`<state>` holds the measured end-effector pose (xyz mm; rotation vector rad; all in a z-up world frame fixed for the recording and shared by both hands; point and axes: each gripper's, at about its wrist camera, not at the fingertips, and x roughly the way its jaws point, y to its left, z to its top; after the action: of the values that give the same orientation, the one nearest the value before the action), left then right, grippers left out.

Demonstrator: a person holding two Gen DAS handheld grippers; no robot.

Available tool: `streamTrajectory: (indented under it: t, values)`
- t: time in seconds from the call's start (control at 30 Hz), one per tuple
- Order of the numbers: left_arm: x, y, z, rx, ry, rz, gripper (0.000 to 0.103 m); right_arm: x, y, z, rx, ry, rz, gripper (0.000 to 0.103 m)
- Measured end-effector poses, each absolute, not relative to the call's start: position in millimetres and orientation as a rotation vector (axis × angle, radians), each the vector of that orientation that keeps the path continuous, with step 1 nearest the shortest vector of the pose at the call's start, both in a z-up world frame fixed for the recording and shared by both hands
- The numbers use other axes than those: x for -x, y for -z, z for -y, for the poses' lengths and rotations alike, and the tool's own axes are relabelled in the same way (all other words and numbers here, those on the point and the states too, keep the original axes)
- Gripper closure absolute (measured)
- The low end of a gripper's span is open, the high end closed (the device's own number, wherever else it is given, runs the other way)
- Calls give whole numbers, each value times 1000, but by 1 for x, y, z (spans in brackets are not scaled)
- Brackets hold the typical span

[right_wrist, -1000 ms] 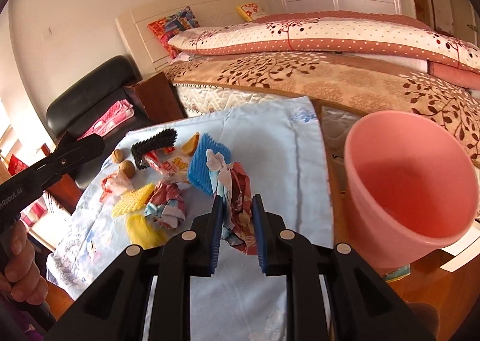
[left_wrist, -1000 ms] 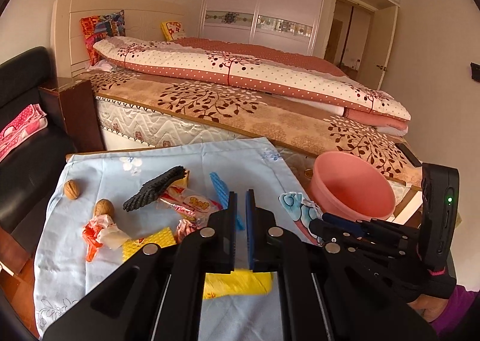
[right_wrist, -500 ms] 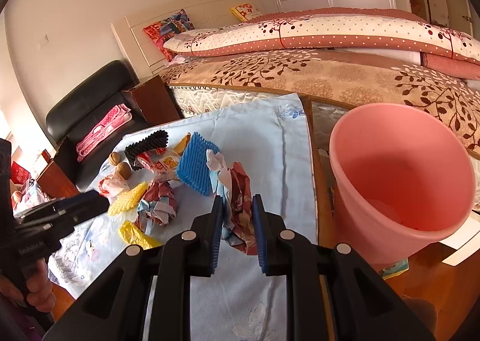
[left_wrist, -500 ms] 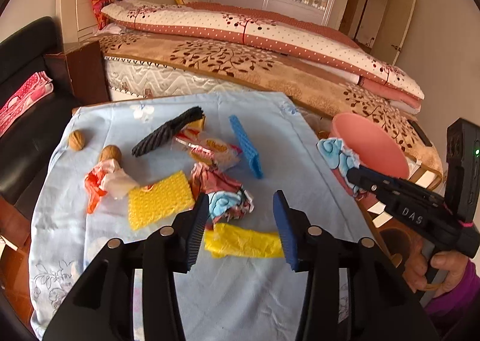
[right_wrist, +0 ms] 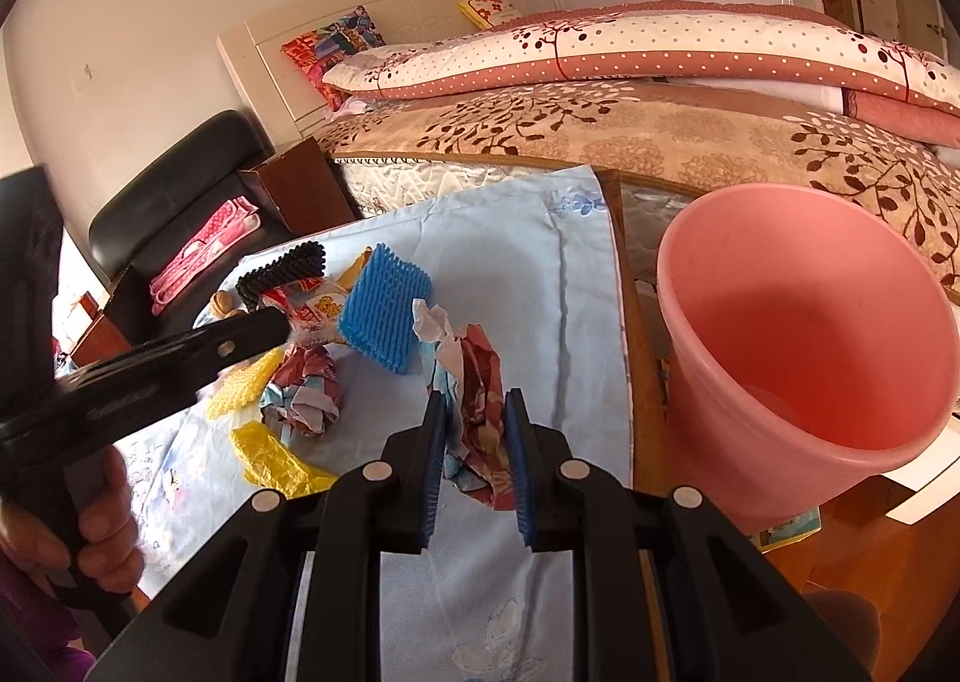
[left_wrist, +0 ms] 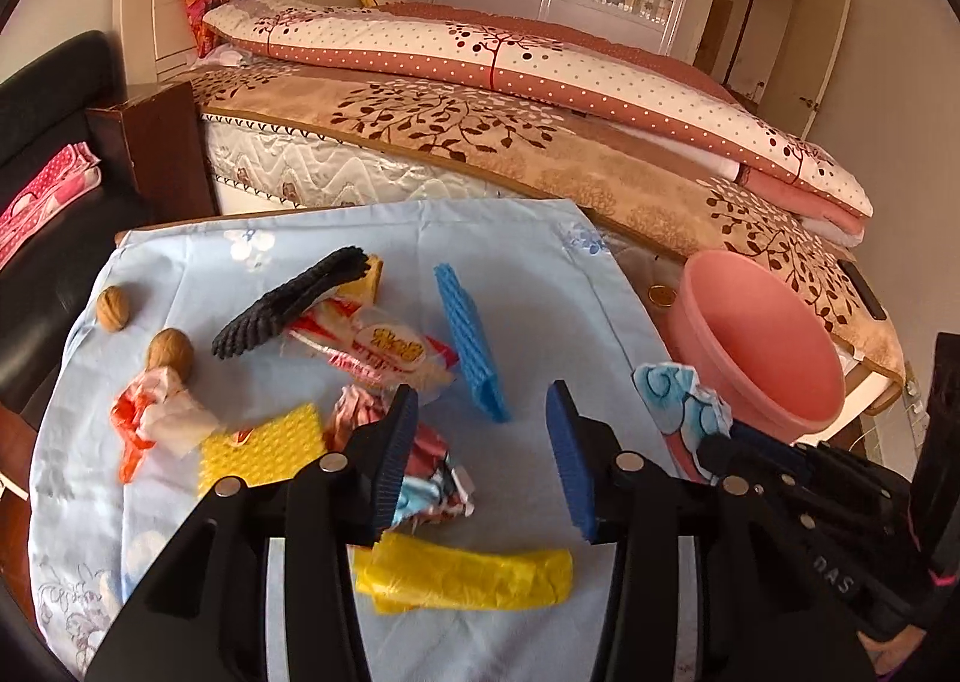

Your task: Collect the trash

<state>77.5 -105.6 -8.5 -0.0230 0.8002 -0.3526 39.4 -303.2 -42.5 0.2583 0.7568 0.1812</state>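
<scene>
Left gripper (left_wrist: 480,454) jaws now stand wide apart with nothing between the pads; a second ago they were pressed together. Over the same second it has dropped toward the blue cloth (left_wrist: 528,286) and hangs above the trash pile in the lower middle of the left view. The yellow plastic scrap (left_wrist: 462,577) lies flat just below the open jaws, and a crumpled printed wrapper (left_wrist: 429,469) lies partly behind the left finger (left_wrist: 393,460). My read: I am set up for a pick here, most likely the yellow scrap or that wrapper, but neither is touched yet.

Right gripper (right_wrist: 477,463) is clamped on a crumpled paper wad (right_wrist: 474,382), same as a second ago, with the wad sticking up above the pads. It has barely moved. The pink bucket (right_wrist: 696,322) fills the right side of the right view, mouth tilted toward me, and looks empty. The wad is held beside the rim, not over the opening.

Still loose on the cloth, centre-left of the left view: blue foam net (left_wrist: 471,346), yellow foam net (left_wrist: 264,445), black foam net (left_wrist: 288,304), snack packet (left_wrist: 384,349), red-and-white wrapper (left_wrist: 153,421), two walnuts (left_wrist: 171,352).

Judgement: collection has hardly begun. The wad needs carrying right, over the bucket.
</scene>
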Motion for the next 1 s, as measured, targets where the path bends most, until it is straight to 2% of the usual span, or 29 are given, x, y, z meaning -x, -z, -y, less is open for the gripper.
streamTrajectory:
  t: [0.3, 0.33, 0.37, 0.43, 0.5, 0.53, 1.0]
  values:
    - [-114, 37, 129, -53, 288, -801, 58, -47, 44, 308, -236, -158, -765, 84]
    - [-116, 38, 130, -65, 285, -798, 61, -48, 45, 308, -236, -158, -768, 84]
    - [-117, 39, 131, -70, 284, -797, 65, -48, 46, 307, -236, -158, -771, 84]
    - [-120, 42, 132, -90, 272, -806, 83, -47, 46, 305, -235, -159, -775, 84]
    - [-122, 44, 129, -78, 267, -821, 95, -47, 46, 304, -233, -162, -777, 84]
    - [-121, 44, 127, -63, 271, -826, 96, -46, 46, 303, -231, -163, -777, 84]
    - [-87, -11, 118, 31, 381, -710, 97, -37, 30, 310, -240, -150, -726, 84]
